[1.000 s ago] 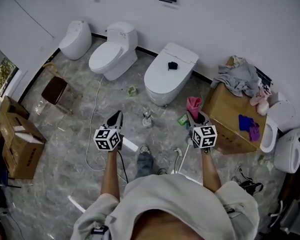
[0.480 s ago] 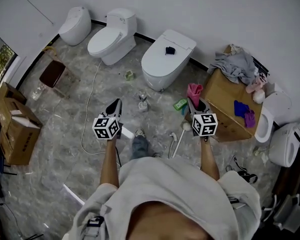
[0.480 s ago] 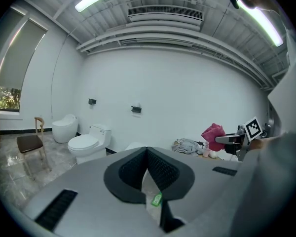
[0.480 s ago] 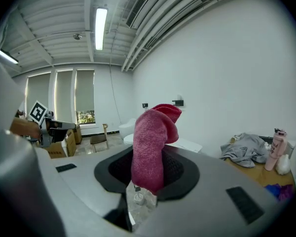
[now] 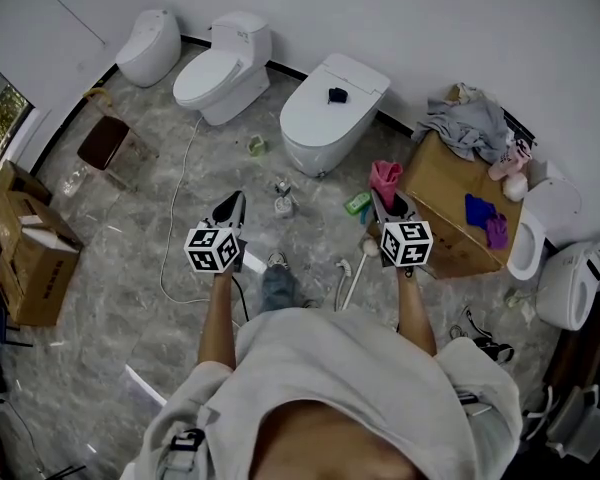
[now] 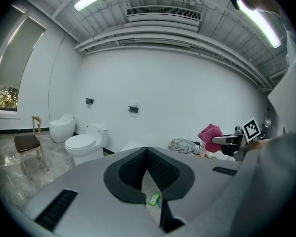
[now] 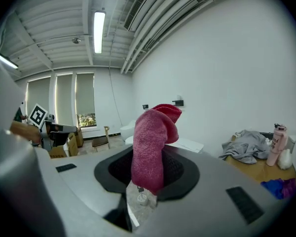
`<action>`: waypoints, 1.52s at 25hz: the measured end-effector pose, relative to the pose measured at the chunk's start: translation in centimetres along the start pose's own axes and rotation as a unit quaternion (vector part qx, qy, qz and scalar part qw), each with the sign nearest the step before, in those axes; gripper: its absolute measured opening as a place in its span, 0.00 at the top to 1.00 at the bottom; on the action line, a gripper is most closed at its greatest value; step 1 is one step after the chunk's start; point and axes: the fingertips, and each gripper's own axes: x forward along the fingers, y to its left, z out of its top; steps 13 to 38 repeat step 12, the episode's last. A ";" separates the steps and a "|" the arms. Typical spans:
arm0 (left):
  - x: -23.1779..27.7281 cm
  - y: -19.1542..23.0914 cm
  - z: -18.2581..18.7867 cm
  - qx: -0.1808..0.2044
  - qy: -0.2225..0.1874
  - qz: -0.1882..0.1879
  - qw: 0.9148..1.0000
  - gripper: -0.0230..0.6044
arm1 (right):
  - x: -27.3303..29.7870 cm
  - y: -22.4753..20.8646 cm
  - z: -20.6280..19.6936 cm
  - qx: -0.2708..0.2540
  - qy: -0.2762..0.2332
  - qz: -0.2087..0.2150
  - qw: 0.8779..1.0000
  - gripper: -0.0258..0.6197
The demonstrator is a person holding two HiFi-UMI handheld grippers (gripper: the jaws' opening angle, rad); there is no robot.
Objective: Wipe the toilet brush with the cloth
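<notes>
Left tongs (image 6: 147, 157) were clenched, nothing in them. Right tongs (image 7: 148, 169) were grasping the pink cloth (image 7: 153, 137), which stood upright out of them. Toilet brush (image 5: 353, 284) lay on the marble floor (image 5: 130, 268) between the 2 tongs, nearer the right.

The cloth (image 7: 153, 132) is rough, fluffy pink terry, matt against the ribbed black pads (image 7: 179, 170) of the right claw (image 7: 149, 154). The toilet (image 5: 320, 128) is glossy white ceramic. The floor (image 5: 130, 268) in front of it is polished grey marble-look stone, and the box (image 5: 445, 208) to its right is matt brown cardboard.
</notes>
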 end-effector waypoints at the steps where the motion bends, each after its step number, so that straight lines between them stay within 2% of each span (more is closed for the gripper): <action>1: 0.0 0.0 0.0 0.000 0.000 0.000 1.000 0.93 | 0.0 0.0 0.0 0.000 0.001 0.000 1.000 0.78; 38: -0.3 0.1 -0.1 0.005 -0.002 -0.001 1.000 0.93 | -0.1 0.4 -0.6 -0.002 0.002 -0.003 1.000 0.78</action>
